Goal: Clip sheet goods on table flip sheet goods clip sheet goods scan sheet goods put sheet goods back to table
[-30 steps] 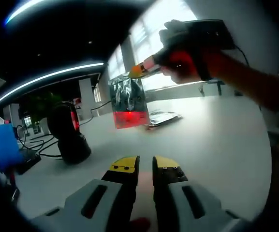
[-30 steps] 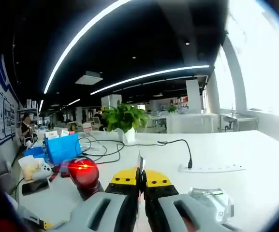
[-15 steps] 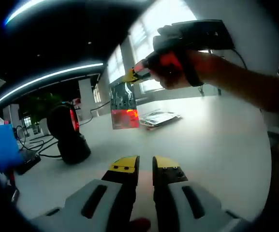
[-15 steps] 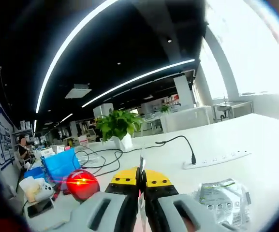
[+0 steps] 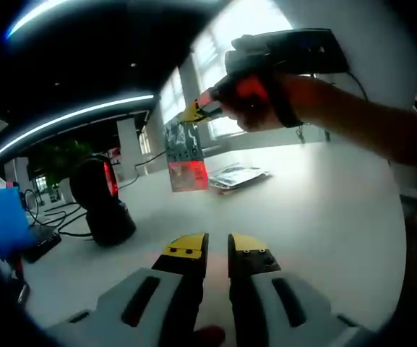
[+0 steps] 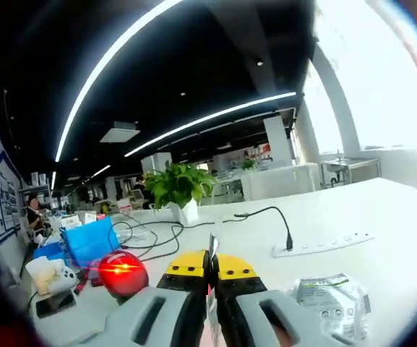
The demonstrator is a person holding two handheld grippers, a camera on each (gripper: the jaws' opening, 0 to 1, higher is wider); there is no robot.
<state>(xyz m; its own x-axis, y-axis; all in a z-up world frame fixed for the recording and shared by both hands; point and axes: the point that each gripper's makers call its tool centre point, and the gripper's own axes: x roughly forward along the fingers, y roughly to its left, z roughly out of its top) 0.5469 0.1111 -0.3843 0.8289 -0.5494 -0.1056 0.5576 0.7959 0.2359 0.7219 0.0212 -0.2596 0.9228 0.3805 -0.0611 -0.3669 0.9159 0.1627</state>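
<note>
Packet (image 5: pixel 185 155) now edge-on to scanner (image 5: pixel 101 199); spare packets (image 5: pixel 238 175) behind.

Sheet pack (image 5: pixel 185 155): hangs from your right gripper (image 5: pixel 194 113), above the table (image 5: pixel 316 202), in front of your left gripper (image 5: pixel 217 251) and off to its left.
Scanner (image 5: pixel 101 199): stands on the table, left of the hanging pack and facing it.
Second pack (image 5: pixel 238 175): lies flat on the table, behind the hanging one and to its right.
Power strip (image 6: pixel 322 245): on the table beyond the second pack (image 6: pixel 332 298), its cable running left toward the plant (image 6: pixel 179 188).
Bin (image 6: pixel 89 242): behind the scanner (image 6: pixel 123 273), left of the plant.
</note>
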